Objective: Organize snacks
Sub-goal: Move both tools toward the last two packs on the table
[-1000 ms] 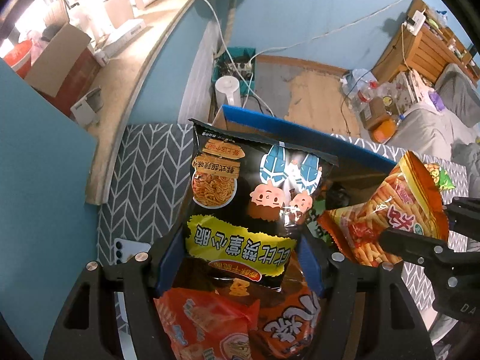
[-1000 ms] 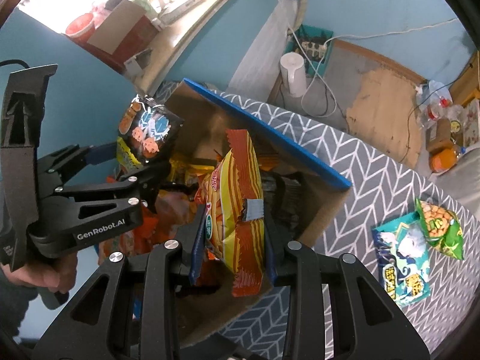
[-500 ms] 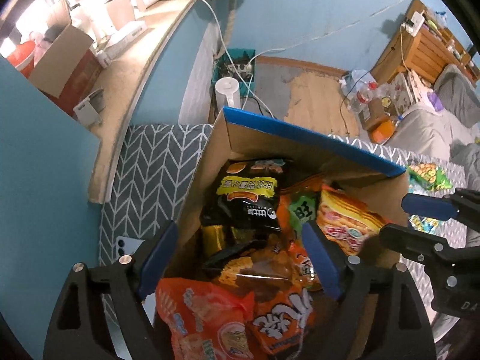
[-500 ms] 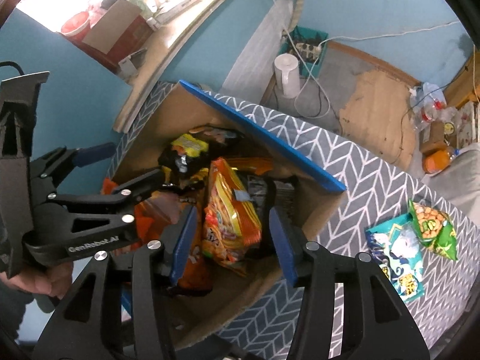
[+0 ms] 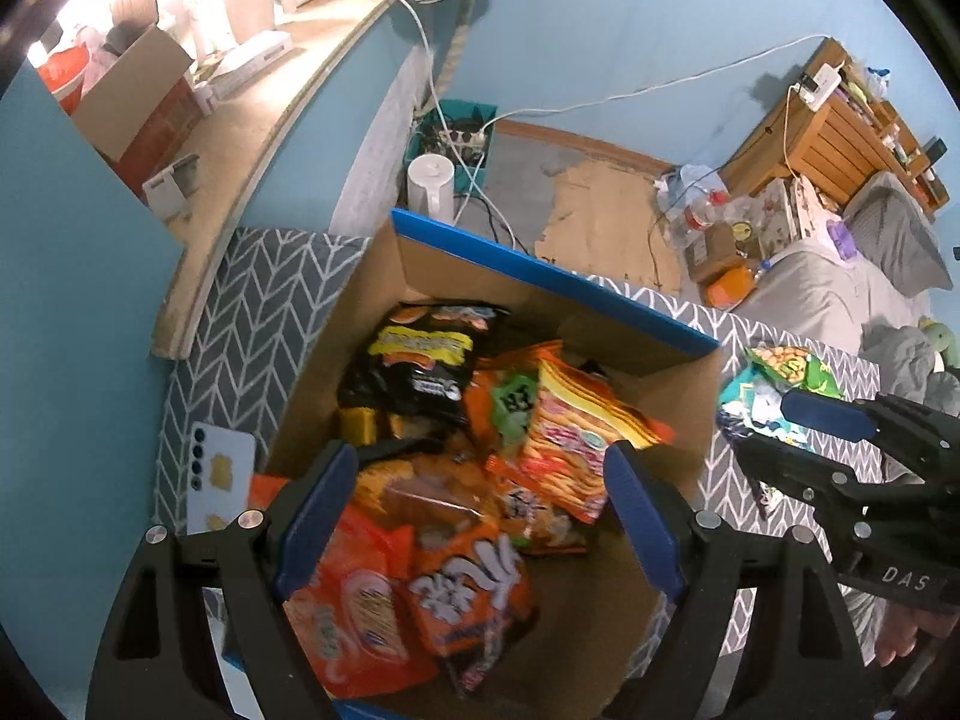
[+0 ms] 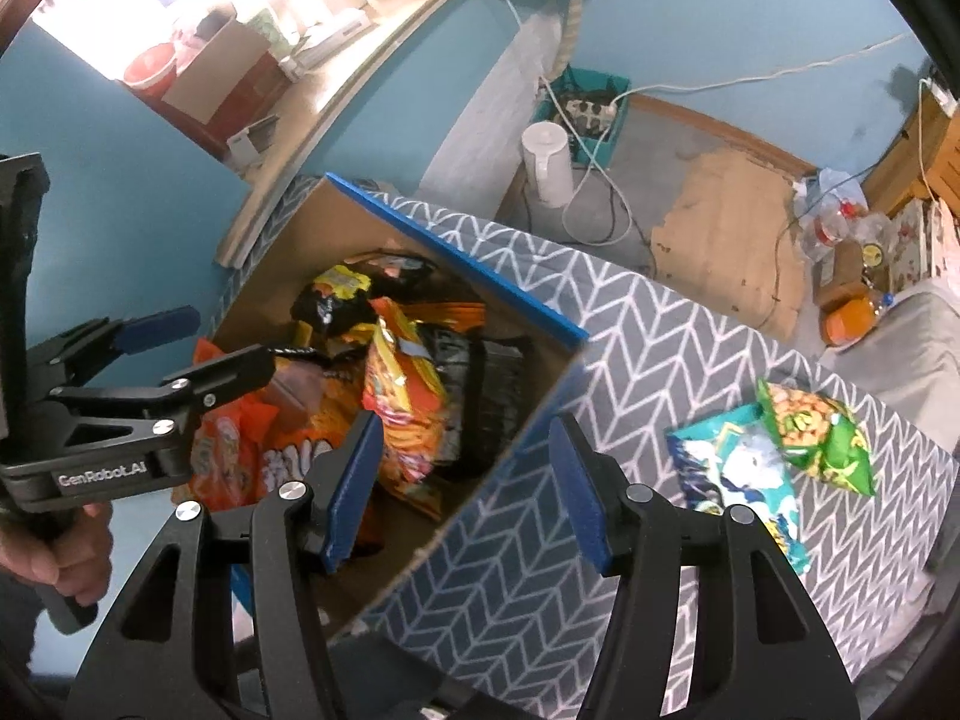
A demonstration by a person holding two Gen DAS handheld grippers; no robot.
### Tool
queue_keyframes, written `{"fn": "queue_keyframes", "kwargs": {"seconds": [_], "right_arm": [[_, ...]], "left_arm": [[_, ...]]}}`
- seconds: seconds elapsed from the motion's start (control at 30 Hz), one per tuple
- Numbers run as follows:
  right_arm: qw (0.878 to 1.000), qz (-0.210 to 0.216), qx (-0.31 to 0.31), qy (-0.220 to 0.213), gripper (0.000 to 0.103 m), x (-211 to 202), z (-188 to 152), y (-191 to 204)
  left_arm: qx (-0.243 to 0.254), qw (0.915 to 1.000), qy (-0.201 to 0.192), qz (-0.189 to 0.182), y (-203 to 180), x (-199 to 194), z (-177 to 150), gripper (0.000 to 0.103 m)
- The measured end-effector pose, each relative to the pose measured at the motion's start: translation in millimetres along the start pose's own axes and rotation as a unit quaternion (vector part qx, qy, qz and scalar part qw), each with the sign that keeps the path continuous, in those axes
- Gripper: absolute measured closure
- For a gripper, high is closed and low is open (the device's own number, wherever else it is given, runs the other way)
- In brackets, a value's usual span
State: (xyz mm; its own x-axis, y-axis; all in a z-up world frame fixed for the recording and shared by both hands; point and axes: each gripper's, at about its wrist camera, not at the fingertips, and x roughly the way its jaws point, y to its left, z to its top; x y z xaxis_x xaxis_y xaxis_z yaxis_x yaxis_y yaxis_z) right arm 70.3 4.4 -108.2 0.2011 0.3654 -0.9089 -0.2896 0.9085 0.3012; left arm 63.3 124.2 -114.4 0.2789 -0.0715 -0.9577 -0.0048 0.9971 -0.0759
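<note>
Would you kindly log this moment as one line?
left hand-held gripper: open, empty | right hand-held gripper: opening, empty | two snack packets: outside cardboard box

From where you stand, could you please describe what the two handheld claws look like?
Both are matte black plastic linkage frames with silver rivets at the pivots and flat blue pads on the fingers. The left claw carries white "GenRobot.AI" lettering on its side, readable in the right wrist view. The right claw shows partial white letters "DAS" on its body in the left wrist view. No cables or sleeves are clearly visible.
</note>
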Motion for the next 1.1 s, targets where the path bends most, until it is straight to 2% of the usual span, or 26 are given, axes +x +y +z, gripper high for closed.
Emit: {"fn": "queue_keyframes", "kwargs": {"seconds": [0.13,0.23,0.6,0.93,1.1], "right_arm": [[1.0,-0.003,-0.004,-0.003,0.045,-9,-8,-11],[1.0,-0.004,-0.005,-0.007,0.038,-16,-14,-17],[1.0,-0.015,-0.011,-0.017,0.037,-45,-39,-57],[0.999,-0.029,-0.013,-0.014,0.032,-57,-50,-104],[0.999,-0.039,-0.024,0.001,0.032,-53,-52,-136]], "left_arm": [[0.004,1.0,0.005,0.001,-17,-2,-7,0.018],[0.004,0.9999,0.009,-0.001,-29,-3,-13,0.018],[0.011,0.9996,0.021,-0.015,-83,-7,-27,0.018],[0.007,0.9988,0.043,-0.025,-134,9,-34,0.018],[-0.015,0.9974,0.064,-0.032,-150,27,-32,0.018]]}}
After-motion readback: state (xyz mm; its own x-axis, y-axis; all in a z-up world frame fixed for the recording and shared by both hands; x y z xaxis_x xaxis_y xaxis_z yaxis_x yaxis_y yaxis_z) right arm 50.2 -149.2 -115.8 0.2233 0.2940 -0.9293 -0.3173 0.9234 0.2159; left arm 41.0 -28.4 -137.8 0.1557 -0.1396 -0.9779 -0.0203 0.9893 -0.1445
